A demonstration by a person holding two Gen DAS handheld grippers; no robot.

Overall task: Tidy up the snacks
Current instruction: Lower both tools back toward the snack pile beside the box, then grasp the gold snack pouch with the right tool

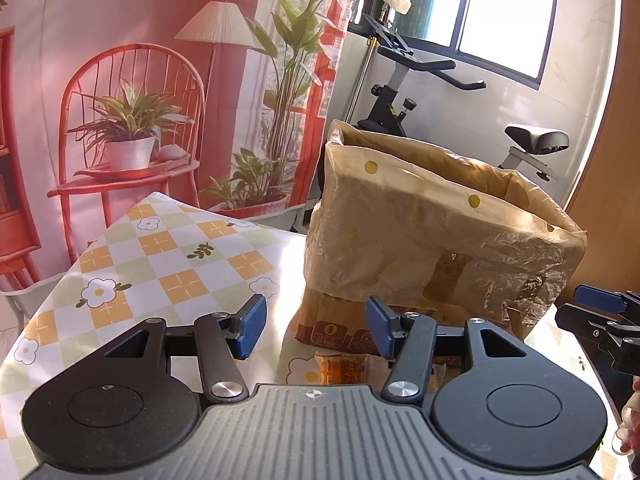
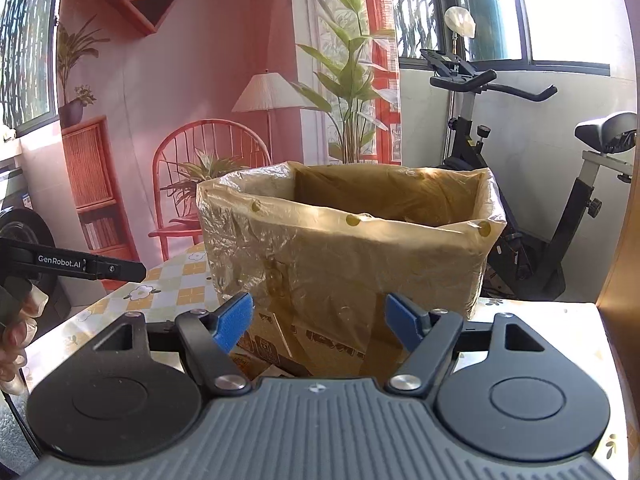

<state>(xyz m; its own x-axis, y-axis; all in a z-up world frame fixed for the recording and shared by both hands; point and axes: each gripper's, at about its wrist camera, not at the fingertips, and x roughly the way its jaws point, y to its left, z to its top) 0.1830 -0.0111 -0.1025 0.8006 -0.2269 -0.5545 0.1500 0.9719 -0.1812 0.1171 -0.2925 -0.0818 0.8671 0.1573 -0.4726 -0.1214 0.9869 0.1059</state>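
The left hand-held gripper (image 1: 316, 326) hangs low over the worktop (image 1: 160, 248) with its blue-padded jaws standing moderately wide apart and nothing between them. Just beyond its fingertips, partly hidden under the gripper body, lies a small orange-and-yellow snack packet (image 1: 340, 368) on the cloth, at the foot of the box. The right hand-held gripper (image 2: 320, 322) is likewise spread wide and holds nothing; its blue pads frame the near wall of the box without touching it. Below its jaws a few pale wrapper edges (image 2: 272, 370) show at the base of the box, too hidden to make out.

In front of both grippers stands a brown cardboard box lined with a translucent yellowish plastic bag with yellow dots (image 2: 352, 256), its mouth open upward and the bag folded over the rim. From the left wrist view the box sits to the right of centre, on the worktop, which is covered by a checked cloth of orange, pale green and white squares with daisy prints. At the right edge of that view the tip of the right gripper shows, and in the right wrist view the left one's black arm reaches in from the left, with a person's fingers (image 2: 16, 336) behind it.

Behind the worktop hangs a pink printed backdrop with a chair, lamp and plants (image 1: 160, 80), and beside it stands a black exercise bike (image 2: 520, 200) under a bright window.
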